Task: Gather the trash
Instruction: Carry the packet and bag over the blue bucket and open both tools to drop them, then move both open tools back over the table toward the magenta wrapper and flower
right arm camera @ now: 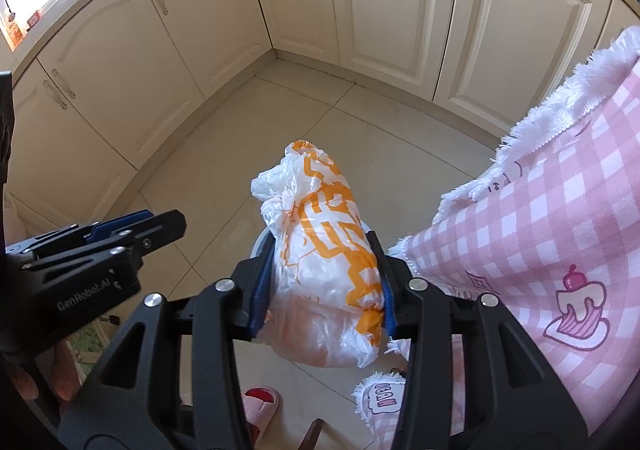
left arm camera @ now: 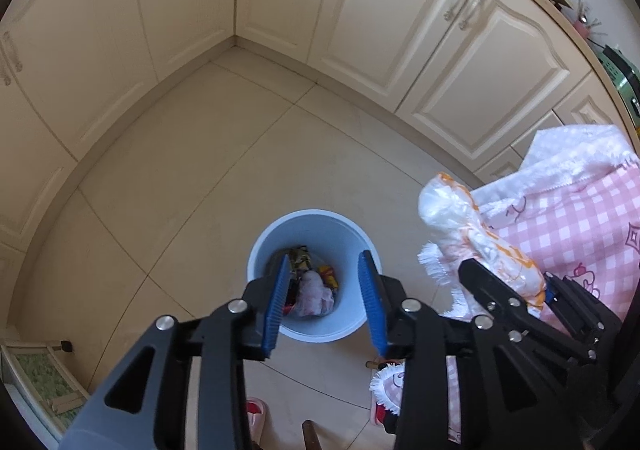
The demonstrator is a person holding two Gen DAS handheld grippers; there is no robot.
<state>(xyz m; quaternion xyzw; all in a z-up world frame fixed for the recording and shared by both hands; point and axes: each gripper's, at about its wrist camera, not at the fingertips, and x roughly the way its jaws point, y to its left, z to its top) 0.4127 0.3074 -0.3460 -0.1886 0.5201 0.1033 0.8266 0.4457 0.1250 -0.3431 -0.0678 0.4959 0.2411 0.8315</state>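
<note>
A crumpled white-and-orange plastic bag [right arm camera: 328, 250] is clamped in the right gripper [right arm camera: 322, 286] beside the blue bin [left arm camera: 312, 330], over which the left gripper [left arm camera: 324, 302] hangs parted and empty; carrying across and release are judged next.

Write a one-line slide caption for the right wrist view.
Right gripper clamps a crumpled white-and-orange plastic bag above the tiled kitchen floor, beside a pink checked fringed cloth.

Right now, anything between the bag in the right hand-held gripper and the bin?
Nothing visible. The bag is clamped in the right hand-held gripper, the bin stands open-topped on the floor, and the left hand-held gripper hangs open above it, empty.
</note>
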